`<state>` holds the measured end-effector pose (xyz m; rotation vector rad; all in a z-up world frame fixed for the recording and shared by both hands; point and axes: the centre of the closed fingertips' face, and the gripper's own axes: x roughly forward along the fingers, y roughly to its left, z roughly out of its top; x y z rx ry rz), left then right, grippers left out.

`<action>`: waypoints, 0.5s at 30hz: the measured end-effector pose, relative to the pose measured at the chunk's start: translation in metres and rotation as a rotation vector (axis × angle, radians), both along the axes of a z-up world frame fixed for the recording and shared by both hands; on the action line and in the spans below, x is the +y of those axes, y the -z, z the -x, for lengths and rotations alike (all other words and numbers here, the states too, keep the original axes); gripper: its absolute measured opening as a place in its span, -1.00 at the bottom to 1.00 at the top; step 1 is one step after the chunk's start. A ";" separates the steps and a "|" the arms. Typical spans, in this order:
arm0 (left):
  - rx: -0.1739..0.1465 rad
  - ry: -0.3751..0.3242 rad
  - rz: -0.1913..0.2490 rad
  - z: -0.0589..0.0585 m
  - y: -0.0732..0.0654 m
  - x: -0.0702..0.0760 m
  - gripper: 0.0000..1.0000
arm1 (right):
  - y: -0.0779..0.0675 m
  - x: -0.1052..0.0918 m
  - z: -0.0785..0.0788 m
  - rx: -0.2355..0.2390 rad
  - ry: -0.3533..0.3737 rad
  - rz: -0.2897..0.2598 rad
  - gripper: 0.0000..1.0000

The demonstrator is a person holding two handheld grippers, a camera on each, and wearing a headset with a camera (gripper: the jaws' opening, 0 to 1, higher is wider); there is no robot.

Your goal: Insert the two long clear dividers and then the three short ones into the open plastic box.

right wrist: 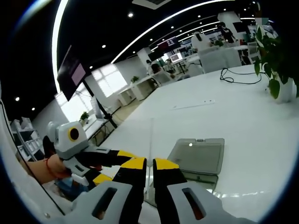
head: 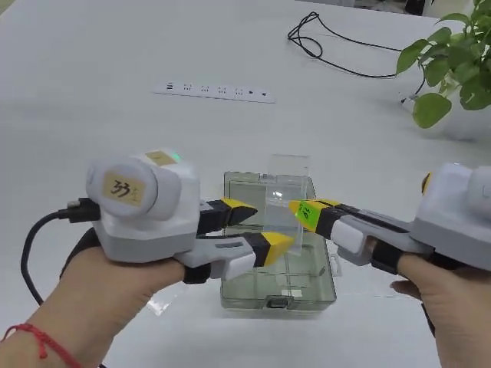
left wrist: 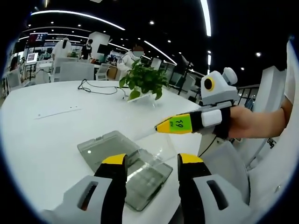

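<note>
The open clear plastic box (head: 326, 290) lies on the white table in front of me, its lid (right wrist: 198, 154) folded flat behind it. Over the box, my right gripper (head: 303, 208) is shut on a clear divider (head: 288, 172) that stands upright above its yellow tips. In the right gripper view the divider's thin edge (right wrist: 151, 135) rises from between the closed jaws (right wrist: 149, 163). My left gripper (head: 257, 226) hovers open over the box's left side with nothing between its fingers (left wrist: 152, 161). The box (left wrist: 140, 186) lies below them. The right gripper (left wrist: 173, 125) enters from the right.
A white power strip (head: 215, 90) lies at the back of the table. A black cable (head: 330, 46) loops behind it, and a potted plant (head: 453, 61) stands at the far right. Faint partition lines show inside the box.
</note>
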<state>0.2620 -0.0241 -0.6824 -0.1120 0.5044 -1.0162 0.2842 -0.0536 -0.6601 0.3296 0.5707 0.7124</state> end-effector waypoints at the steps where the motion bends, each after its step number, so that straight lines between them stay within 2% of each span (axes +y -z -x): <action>1: -0.003 0.008 -0.010 0.001 0.002 0.002 -0.11 | 0.000 -0.002 -0.001 0.004 0.004 0.006 -0.87; 2: -0.011 0.021 -0.027 0.003 0.004 0.004 -0.07 | 0.000 -0.004 -0.003 0.009 0.010 0.014 -0.87; 4: -0.025 0.041 -0.036 0.006 0.007 0.008 -0.01 | 0.002 -0.008 -0.006 0.022 0.020 0.036 -0.87; 6: -0.026 0.053 -0.043 0.007 0.009 0.012 0.08 | 0.003 -0.011 -0.008 0.034 0.027 0.053 -0.87; 8: -0.045 0.068 -0.052 0.010 0.012 0.016 0.18 | 0.005 -0.015 -0.010 0.051 0.040 0.070 -0.87; 14: -0.060 0.115 -0.086 0.017 0.022 0.025 0.37 | 0.007 -0.023 -0.016 0.095 0.066 0.119 -0.87; 15: -0.069 0.121 -0.093 0.017 0.024 0.027 0.40 | 0.009 -0.026 -0.017 0.114 0.082 0.140 -0.87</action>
